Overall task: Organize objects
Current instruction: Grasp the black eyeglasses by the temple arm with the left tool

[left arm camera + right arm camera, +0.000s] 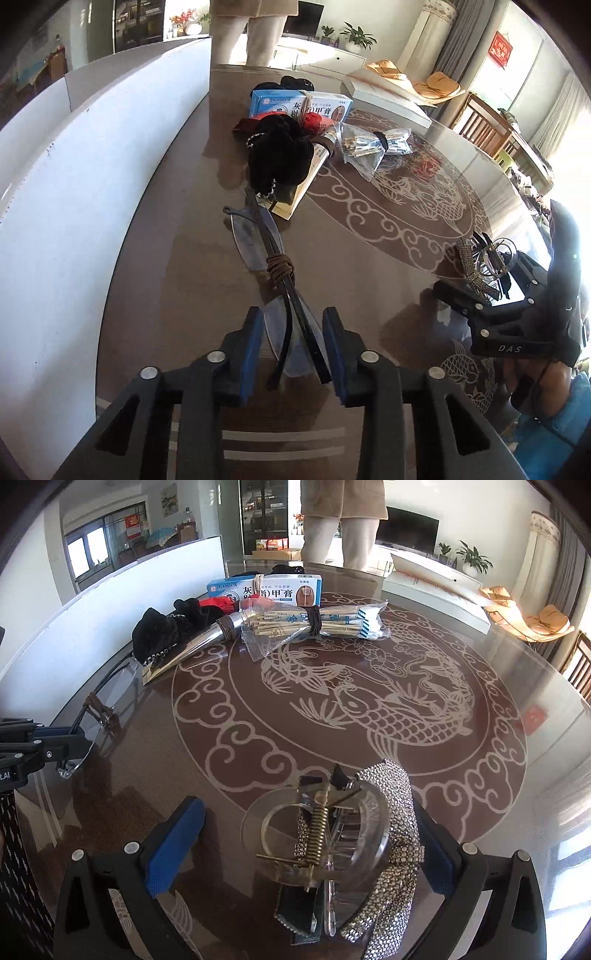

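Folded rimless glasses, tied with a brown cord, lie lengthwise between the blue pads of my left gripper, which is shut on their near lenses. From the right wrist view, that gripper sits at the left edge with the glasses sticking out of it. A clear hair claw clip with a rhinestone band lies between the fingers of my right gripper. Its jaws stand wide: the right pad is against the rhinestones and the left pad is apart from the clip. From the left wrist view, the right gripper is low at the right.
On the round brown table with a fish pattern, at the far side, are a blue and white medicine box, a black velvet pouch, a silver horn and a bagged bundle of sticks. A white board borders the left. A person stands beyond.
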{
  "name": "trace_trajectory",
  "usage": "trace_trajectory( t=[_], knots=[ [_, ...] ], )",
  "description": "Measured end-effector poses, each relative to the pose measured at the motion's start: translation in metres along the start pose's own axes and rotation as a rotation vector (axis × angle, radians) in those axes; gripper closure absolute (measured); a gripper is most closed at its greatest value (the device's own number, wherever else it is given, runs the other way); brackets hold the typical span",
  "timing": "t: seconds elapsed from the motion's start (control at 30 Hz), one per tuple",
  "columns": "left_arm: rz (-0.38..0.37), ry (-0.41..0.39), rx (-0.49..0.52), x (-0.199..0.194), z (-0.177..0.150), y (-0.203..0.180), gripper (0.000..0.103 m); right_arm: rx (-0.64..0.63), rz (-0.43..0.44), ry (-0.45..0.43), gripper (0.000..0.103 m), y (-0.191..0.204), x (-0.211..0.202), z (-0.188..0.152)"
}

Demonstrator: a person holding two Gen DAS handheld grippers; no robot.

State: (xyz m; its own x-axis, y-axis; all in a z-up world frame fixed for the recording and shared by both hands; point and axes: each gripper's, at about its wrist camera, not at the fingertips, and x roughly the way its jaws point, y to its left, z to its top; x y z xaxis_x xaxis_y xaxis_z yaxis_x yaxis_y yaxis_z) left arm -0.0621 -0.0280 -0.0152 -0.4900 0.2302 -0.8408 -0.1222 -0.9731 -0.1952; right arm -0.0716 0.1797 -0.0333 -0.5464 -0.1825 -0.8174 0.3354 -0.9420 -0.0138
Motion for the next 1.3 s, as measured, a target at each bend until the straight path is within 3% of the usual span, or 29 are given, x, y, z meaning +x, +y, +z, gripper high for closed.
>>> trace_trajectory(
  t=[0.03, 0.07, 0.23, 0.4, 0.47, 1.3],
  knots=[
    [0.013, -0.020, -0.022, -0.002, 0.002, 0.004, 0.033, 0.000, 0.000, 0.000, 0.000, 0.000, 0.000, 0.000],
    [0.025, -0.037, -0.042, -0.003, 0.003, 0.007, 0.020, 0.000, 0.000, 0.000, 0.000, 0.000, 0.000, 0.000],
    [0.062, 0.005, -0.066, 0.018, 0.020, 0.007, 0.020, 0.000, 0.000, 0.000, 0.000, 0.000, 0.000, 0.000],
    [0.229, -0.016, -0.008, 0.034, 0.025, -0.013, 0.019, 0.000, 0.000, 0.000, 0.000, 0.000, 0.000, 0.000],
    [0.266, -0.030, -0.014, 0.036, 0.025, -0.013, 0.000, 0.000, -0.001, 0.000, 0.000, 0.000, 0.000, 0.000],
    [0.262, -0.061, -0.033, 0.034, 0.021, -0.007, 0.000, 0.001, -0.002, 0.000, 0.000, 0.000, 0.000, 0.000]
  ],
)
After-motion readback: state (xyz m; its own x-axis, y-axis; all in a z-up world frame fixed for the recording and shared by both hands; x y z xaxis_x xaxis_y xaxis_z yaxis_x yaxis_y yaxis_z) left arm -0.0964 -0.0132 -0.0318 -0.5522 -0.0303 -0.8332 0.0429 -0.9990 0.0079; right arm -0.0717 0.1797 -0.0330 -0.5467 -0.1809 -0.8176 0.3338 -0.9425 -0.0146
